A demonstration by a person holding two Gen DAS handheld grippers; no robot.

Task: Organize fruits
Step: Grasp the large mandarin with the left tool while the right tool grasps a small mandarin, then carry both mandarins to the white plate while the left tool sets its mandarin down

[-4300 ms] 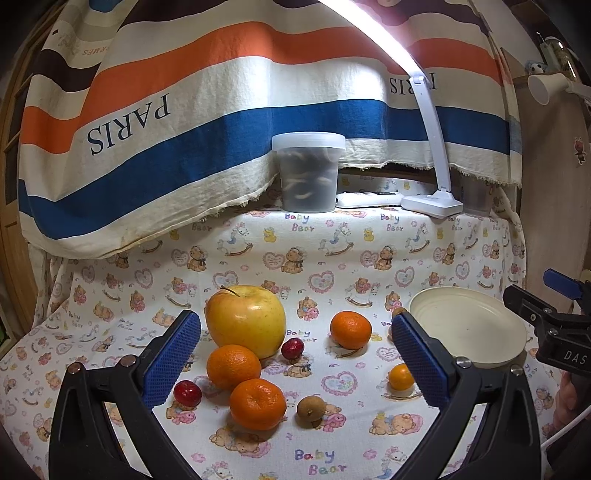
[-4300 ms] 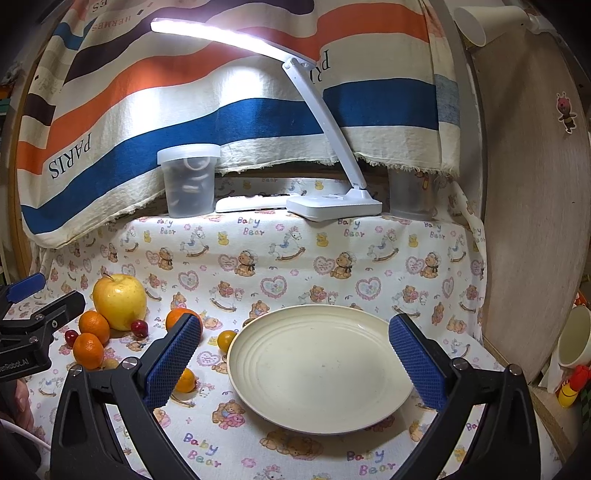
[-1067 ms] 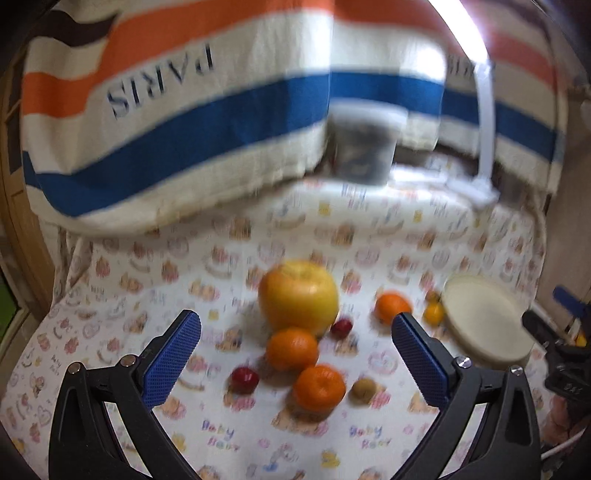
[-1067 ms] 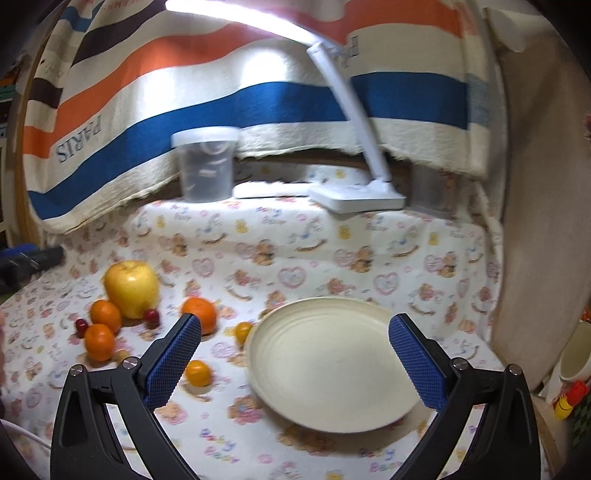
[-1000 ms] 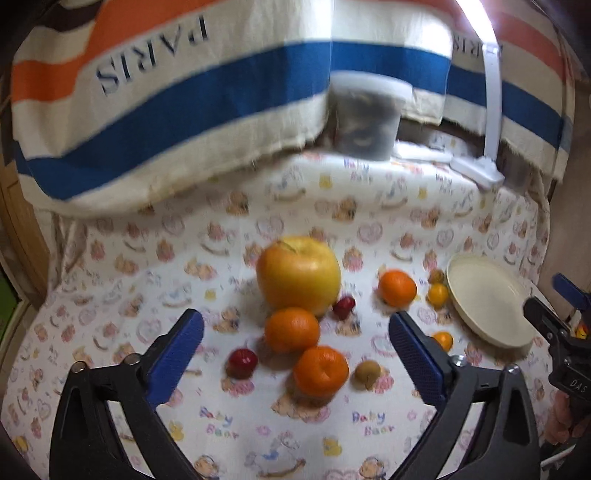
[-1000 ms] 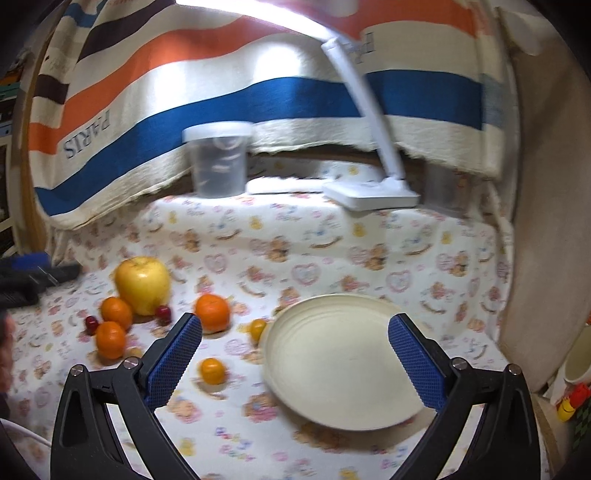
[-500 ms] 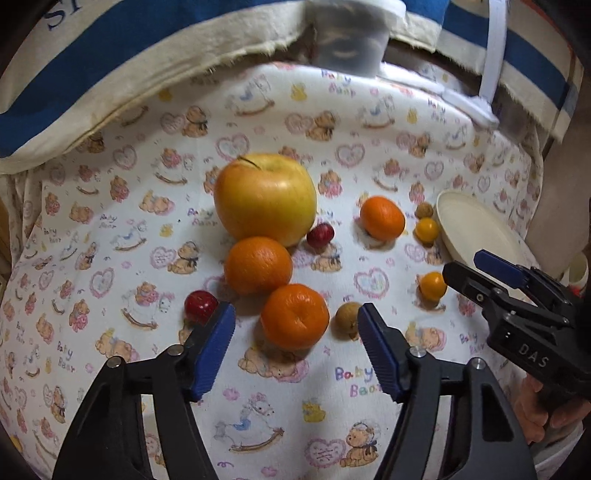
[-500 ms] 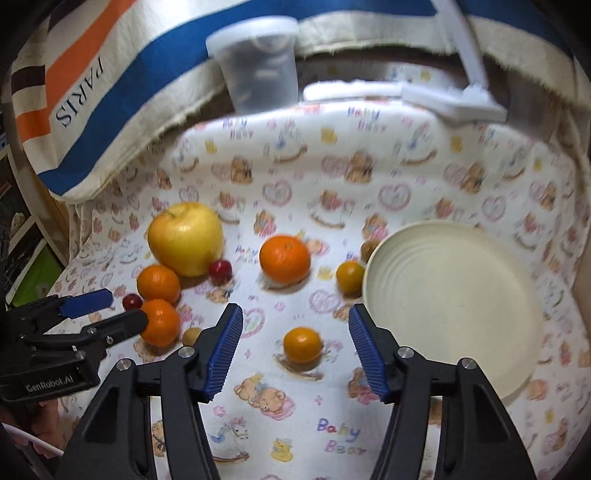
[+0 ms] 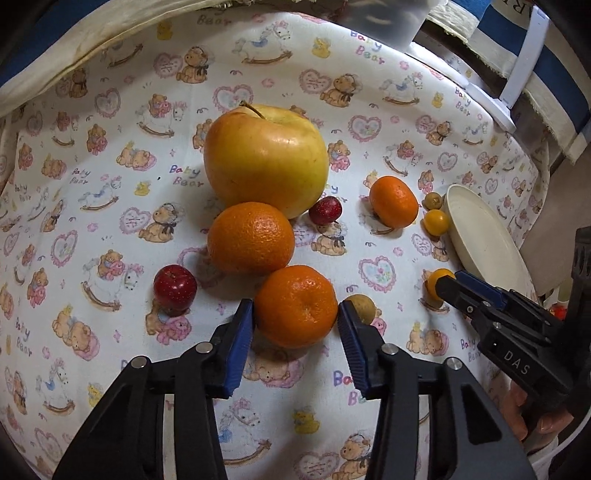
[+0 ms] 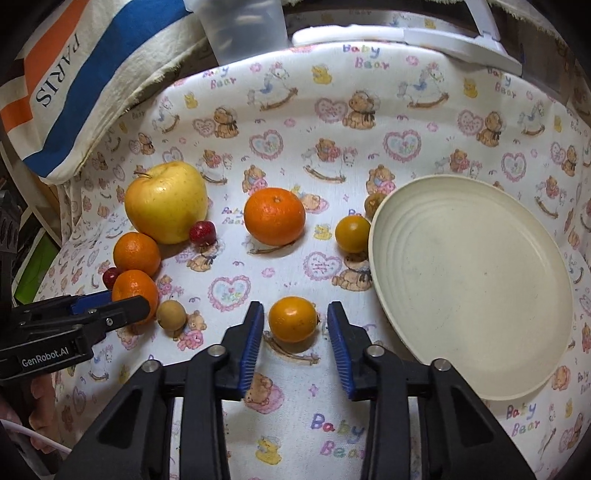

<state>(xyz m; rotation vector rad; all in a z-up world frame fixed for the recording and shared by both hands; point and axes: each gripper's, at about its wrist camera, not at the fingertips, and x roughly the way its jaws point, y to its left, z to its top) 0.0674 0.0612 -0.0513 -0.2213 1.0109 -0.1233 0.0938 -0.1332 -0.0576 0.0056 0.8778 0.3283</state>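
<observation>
My left gripper (image 9: pixel 295 310) is open, its blue pads on either side of a mandarin (image 9: pixel 295 306) on the cloth, very close to it. Behind it lie an orange (image 9: pixel 251 236), a big yellow apple (image 9: pixel 266 158) and two small red fruits (image 9: pixel 174 287). My right gripper (image 10: pixel 294 317) is open around a small orange fruit (image 10: pixel 293 319), with small gaps at both pads. The cream plate (image 10: pixel 469 280) lies empty to its right. Another mandarin (image 10: pixel 275 216) and a small yellow-orange fruit (image 10: pixel 352 233) lie nearer the plate.
A small brown fruit (image 9: pixel 362 307) lies just right of the left gripper. Another brown one (image 10: pixel 373 201) touches the plate's far rim. A clear tub (image 10: pixel 243 26) and a white lamp base (image 10: pixel 406 38) stand at the back, under a striped cloth (image 10: pixel 74 85).
Both grippers have moved down and forward to the cloth and narrowed, the left around the near mandarin, the right around the small orange fruit.
</observation>
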